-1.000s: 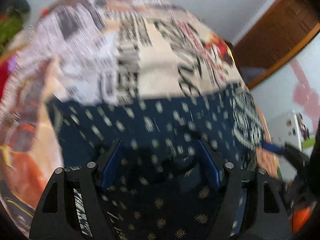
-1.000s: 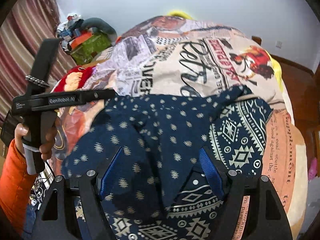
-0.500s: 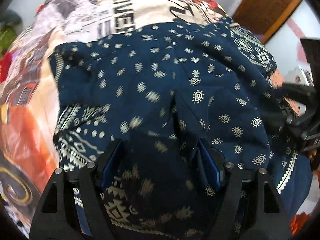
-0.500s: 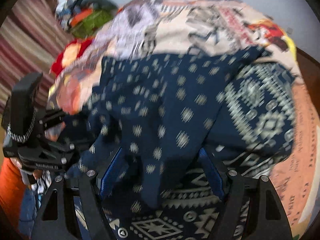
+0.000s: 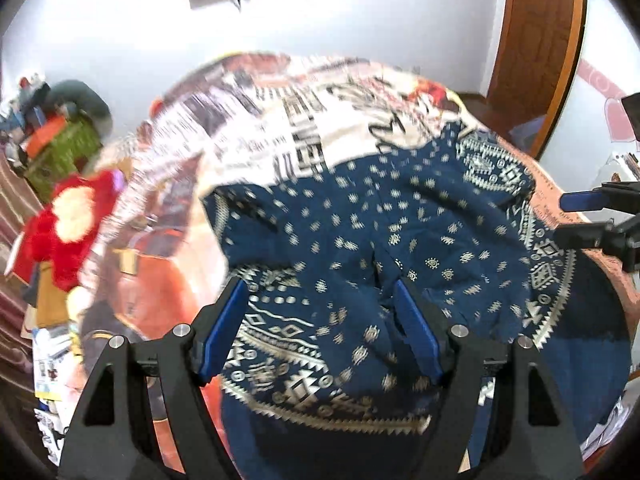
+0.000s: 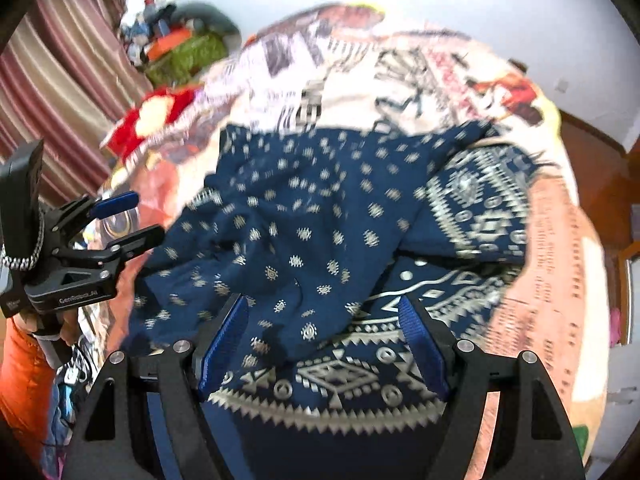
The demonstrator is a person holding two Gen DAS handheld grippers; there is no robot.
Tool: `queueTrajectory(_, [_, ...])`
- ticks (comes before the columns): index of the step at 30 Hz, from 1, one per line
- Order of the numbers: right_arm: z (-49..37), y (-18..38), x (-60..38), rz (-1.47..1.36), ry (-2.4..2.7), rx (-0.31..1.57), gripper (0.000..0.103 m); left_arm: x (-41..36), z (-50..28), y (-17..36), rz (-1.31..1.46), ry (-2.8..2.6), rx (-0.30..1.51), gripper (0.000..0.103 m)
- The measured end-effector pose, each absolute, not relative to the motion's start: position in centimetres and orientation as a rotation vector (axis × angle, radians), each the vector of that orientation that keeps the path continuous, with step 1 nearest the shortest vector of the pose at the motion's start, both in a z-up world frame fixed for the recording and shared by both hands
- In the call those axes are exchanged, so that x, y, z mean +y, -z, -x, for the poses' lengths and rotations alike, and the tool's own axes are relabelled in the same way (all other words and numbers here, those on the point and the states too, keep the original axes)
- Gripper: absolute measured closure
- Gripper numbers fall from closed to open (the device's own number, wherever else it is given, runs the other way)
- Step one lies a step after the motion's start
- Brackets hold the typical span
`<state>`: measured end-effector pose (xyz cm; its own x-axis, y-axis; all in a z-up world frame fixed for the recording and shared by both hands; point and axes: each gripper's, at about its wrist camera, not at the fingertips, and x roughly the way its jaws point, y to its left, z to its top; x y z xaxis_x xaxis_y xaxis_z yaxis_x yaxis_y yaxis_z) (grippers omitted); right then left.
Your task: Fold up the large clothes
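Note:
A large navy garment with white dots and geometric borders lies rumpled and partly folded over itself on the bed; it also shows in the right wrist view. My left gripper hovers over the garment's near edge, jaws wide open and empty. It also shows at the left of the right wrist view, open. My right gripper is open and empty above the near patterned border. It shows at the right edge of the left wrist view, open.
The bed has a printed newspaper-style bedspread. A red and cream plush item lies at the bed's left side. A green basket of clutter stands by the striped curtain. A wooden door is far right.
Both grippers have let go of the garment and pulled back toward me and up. The cloth that filled the jaws has dropped onto the bed.

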<state>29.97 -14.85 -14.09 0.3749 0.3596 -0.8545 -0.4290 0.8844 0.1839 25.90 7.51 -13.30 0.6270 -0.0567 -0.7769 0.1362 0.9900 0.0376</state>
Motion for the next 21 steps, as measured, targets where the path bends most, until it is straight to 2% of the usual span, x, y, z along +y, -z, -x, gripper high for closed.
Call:
queueTrajectory(8, [-25.2,11.7,-19.8,-0.006,-0.355,0.987,0.024,10.3,-20.4,12.2,-0.066,0.104,0.819,0.022])
queueTrajectory(14, [-19.9,12.7,-22.5,-0.055,-0.28,1.005,0.023,14.1,-17.5,17.1,0.018,0.045,0.956,0.022])
queueTrajectory(21, [-15.8,15.3,-23.2,-0.084,-0.289,1.065,0.023,18.8,-13.5,24.3,0.282,-0.049,1.125,0.022])
